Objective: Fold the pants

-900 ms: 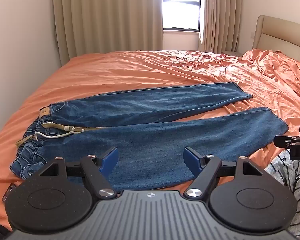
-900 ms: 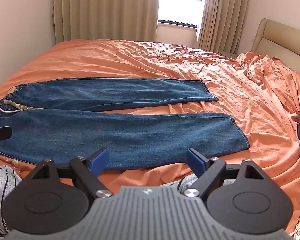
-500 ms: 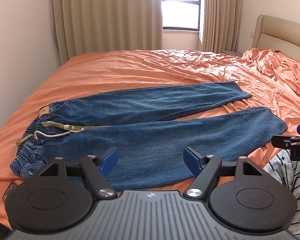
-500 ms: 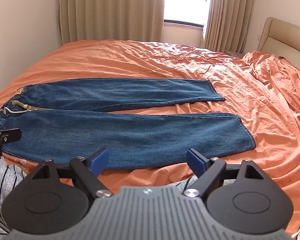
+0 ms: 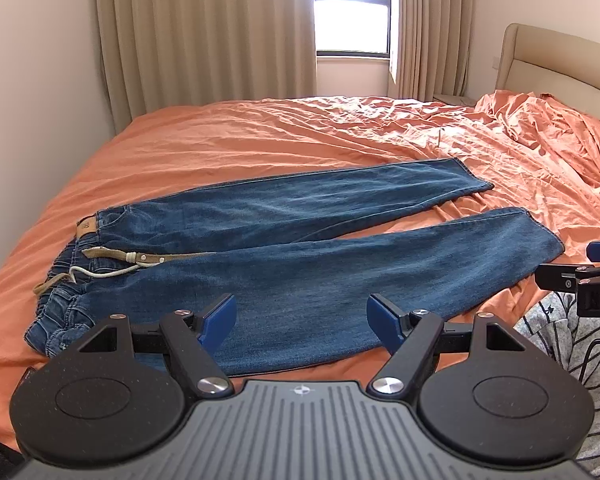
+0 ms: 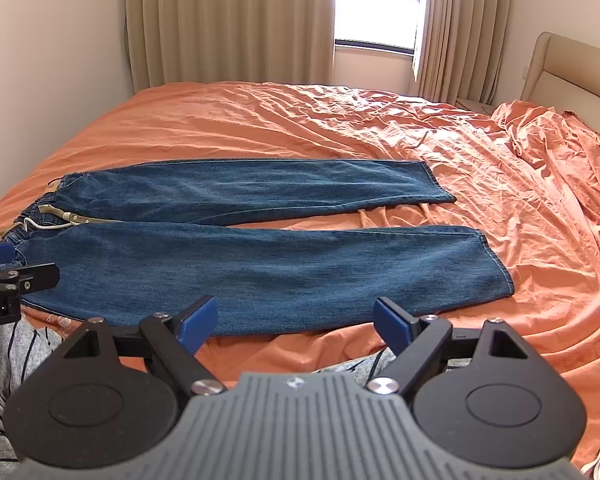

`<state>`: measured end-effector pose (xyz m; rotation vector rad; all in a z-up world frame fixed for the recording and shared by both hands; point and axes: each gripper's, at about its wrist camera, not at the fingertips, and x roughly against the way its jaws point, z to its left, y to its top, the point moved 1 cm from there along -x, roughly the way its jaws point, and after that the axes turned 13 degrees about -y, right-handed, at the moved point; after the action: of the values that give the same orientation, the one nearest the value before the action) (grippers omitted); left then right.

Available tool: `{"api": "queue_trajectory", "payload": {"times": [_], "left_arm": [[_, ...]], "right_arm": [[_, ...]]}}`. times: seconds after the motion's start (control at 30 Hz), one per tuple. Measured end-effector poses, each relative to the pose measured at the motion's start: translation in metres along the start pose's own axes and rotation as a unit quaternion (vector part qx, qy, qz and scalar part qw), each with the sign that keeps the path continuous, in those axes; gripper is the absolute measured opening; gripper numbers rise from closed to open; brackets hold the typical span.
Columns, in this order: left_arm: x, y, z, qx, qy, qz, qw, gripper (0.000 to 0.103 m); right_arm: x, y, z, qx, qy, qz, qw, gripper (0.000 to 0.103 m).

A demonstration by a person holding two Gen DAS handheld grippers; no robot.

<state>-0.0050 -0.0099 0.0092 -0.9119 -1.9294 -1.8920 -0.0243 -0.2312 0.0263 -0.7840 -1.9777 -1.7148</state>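
You see blue jeans (image 5: pixel 300 248) spread flat on the orange bedsheet (image 5: pixel 260 136), waistband at left, legs splayed toward the right | your left gripper (image 5: pixel 302 316) hovers with jaws wide apart above the near leg | your right gripper (image 5: pixel 580 272) pokes in at the right edge beside the near hem.

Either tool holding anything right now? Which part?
Nothing held. The left tool and right tool are both open and empty above the flat-spread blue denim jeans on the orange bedsheet.
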Motion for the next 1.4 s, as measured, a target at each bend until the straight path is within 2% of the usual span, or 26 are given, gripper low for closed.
{"api": "queue_trajectory", "payload": {"times": [1.4], "left_arm": [[0.007,0.006,0.0,-0.002,0.013,-0.003,0.9999,0.087]], "right_arm": [[0.023,0.013,-0.003,-0.004,0.009,-0.009,1.0,0.081]]}}
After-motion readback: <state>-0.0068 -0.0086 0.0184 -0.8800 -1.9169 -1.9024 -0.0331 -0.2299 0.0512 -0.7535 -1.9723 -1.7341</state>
